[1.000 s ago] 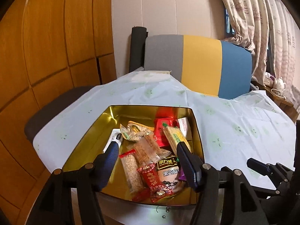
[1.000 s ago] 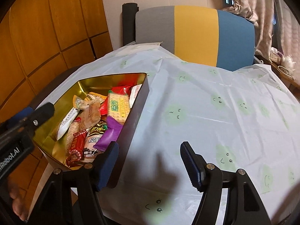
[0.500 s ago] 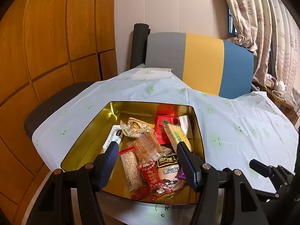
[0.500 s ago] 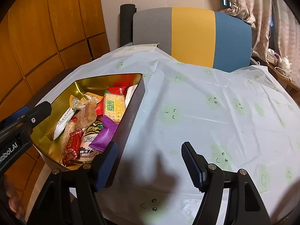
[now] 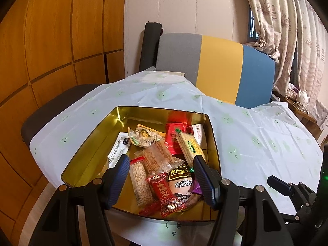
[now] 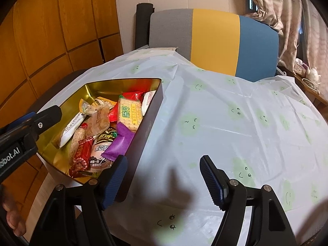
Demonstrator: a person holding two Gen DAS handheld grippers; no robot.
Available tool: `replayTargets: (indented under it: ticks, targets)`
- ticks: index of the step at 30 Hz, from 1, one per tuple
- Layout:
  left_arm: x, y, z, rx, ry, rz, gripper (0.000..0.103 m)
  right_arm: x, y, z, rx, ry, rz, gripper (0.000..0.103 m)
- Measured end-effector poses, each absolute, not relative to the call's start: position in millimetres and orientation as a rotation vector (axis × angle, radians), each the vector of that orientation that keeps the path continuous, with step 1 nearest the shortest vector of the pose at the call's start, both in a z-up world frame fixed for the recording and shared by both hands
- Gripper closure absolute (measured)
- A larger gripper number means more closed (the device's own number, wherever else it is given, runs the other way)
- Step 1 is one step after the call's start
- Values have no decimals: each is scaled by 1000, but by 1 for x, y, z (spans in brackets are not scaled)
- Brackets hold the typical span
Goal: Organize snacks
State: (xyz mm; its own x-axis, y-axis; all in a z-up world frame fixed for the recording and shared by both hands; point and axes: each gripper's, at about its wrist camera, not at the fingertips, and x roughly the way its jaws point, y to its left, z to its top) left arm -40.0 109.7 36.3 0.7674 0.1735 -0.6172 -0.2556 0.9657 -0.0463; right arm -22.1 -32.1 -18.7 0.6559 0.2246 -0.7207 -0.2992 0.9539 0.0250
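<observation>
gold-lined tin (image 5: 92, 141) on the pale smiley-print tablecloth (image 6: 215, 123), near the table's left front edge, crowded with wrapped snacks. inside: yellow weidan cracker pack (image 5: 189, 147) leaning against the right wall, red packet (image 5: 174, 136) behind it, white sachet (image 5: 119, 149) at left, clear-wrapped crisp bar (image 5: 156, 157) mid-pile, red patterned candy (image 5: 166, 194) at front, purple wrapper (image 6: 120, 143) at the right front corner. left gripper (image 5: 162, 179) poised above the tin's front, jaws spread, nothing held. right gripper (image 6: 163, 180) over bare cloth just beside the tin's right wall, jaws likewise apart and empty.
</observation>
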Motion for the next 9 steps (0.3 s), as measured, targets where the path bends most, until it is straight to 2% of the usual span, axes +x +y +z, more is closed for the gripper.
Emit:
replayTargets:
  ticks: [4,6,9]
  targets:
    - [-41,111,37,-142,639,233,38,-22,-32,-19,-101,804,298,28]
    - [-42,112,39,-135,620,248,45,-22,-32,-19,-102,803,298,28]
    - [-41,114,39,-135,622,249,46,-22,-34,-21,-95,809,297,28]
